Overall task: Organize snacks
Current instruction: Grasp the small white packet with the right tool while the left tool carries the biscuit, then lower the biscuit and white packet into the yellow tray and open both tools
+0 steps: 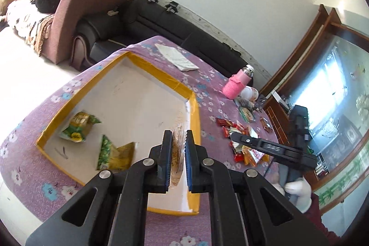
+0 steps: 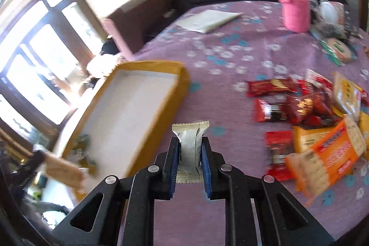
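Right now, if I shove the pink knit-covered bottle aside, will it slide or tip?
The pink bottle stands tall and upright, so a push near its cap probably tips it. Its knitted sleeve and the purple tablecloth likely grip rather than slide. Once down, it could roll.

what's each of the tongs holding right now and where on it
Left tongs: a clear-wrapped snack, pinched flat across its lower half. Right tongs: a silver-white packet, squeezed at its middle.
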### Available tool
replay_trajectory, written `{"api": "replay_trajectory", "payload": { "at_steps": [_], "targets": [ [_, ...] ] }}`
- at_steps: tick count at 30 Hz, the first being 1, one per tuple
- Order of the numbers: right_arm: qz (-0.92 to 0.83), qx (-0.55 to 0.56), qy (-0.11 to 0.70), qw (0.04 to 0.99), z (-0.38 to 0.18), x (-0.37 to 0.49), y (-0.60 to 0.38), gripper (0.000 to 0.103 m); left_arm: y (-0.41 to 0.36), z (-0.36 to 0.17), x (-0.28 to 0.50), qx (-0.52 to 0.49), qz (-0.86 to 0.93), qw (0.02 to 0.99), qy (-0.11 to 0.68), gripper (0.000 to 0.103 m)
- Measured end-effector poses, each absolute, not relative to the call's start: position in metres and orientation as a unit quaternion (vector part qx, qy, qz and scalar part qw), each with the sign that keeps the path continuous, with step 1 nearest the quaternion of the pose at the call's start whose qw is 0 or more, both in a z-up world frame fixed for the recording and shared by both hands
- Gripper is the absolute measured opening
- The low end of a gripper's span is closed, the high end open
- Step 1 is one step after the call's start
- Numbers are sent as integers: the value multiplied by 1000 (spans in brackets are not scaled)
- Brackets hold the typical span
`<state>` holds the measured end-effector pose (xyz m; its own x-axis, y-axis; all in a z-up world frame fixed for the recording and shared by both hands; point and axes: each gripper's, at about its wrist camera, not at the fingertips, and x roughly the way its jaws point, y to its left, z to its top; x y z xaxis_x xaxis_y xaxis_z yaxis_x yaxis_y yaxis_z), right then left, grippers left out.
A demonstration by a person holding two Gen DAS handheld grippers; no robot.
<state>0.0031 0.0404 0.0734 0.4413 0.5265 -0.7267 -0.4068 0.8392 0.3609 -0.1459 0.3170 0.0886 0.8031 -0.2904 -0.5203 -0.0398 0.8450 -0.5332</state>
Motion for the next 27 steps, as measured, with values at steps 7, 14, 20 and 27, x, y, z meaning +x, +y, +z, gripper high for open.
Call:
{"api": "replay_trajectory", "payload": {
  "at_steps": [7,14,20,27],
  "targets": [
    [361,42,475,802,66,-30,118,18,320,58,-138,-280,-45,893,349,8],
    [370,20,496,785,43,-36,159,18,331,53,-142,-285,-4,889,359,20],
    [363,4,495,790,36,-45,171,27,338,57,-150,-296,-10,889,348,48],
    [360,-17,455,814,56,-59,165,37,347,72,-168,-308,13,902,303,48]
  ]
}}
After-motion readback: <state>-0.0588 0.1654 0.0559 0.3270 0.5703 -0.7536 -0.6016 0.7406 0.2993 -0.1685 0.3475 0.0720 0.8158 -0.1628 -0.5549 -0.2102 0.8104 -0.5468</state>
